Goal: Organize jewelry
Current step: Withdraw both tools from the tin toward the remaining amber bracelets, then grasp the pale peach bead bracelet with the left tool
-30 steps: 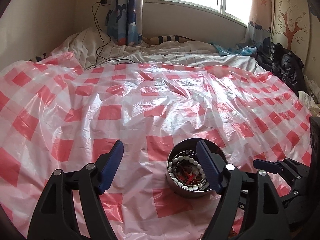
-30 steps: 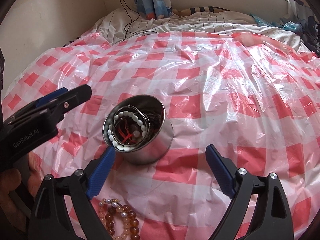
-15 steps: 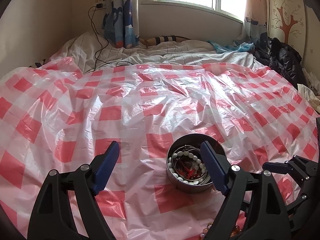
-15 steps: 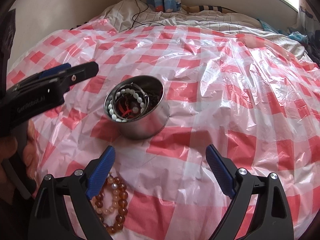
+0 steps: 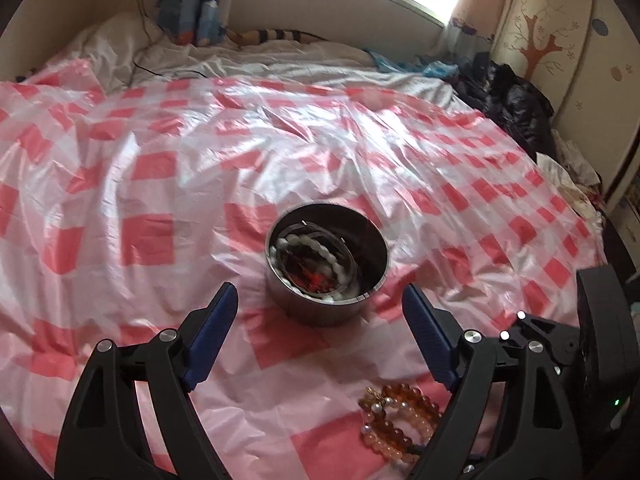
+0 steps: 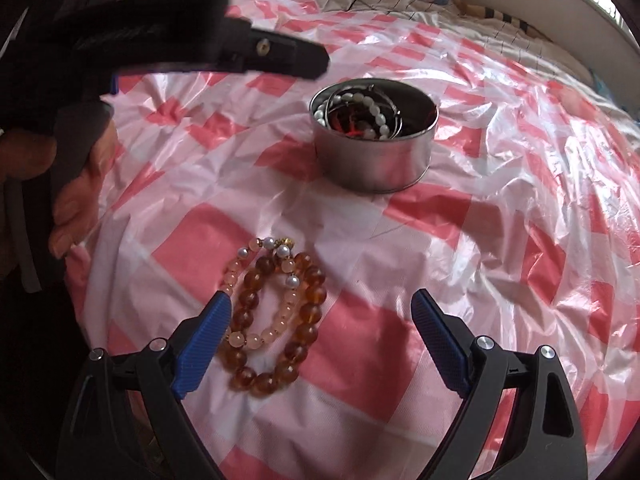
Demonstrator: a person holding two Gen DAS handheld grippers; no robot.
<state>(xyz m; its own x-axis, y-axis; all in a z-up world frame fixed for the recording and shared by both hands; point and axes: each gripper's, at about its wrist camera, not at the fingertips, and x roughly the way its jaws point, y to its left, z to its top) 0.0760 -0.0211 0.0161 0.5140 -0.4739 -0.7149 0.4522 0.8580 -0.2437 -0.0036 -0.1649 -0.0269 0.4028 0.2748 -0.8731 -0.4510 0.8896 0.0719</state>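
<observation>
A round metal tin (image 5: 328,312) stands on the red-and-white checked plastic sheet (image 5: 152,184) and holds a white bead bracelet (image 5: 336,264) and red items; it also shows in the right wrist view (image 6: 376,164). Amber and pale peach bead bracelets (image 6: 276,316) lie on the sheet, nearer than the tin; they also show in the left wrist view (image 5: 396,420). My left gripper (image 5: 320,300) is open and empty, just short of the tin. My right gripper (image 6: 322,310) is open and empty above the amber bracelets, which lie by its left finger.
The sheet covers a bed. Rumpled white bedding (image 5: 248,64), a cable and a curtain are at the back by the window. Dark clothes (image 5: 508,96) are piled at the right. The left gripper's body (image 6: 160,36) crosses the upper left of the right wrist view.
Both grippers have drawn back and tilted down. The tin sits farther off in both views, and the amber bracelets have come fully into view under the right gripper.
</observation>
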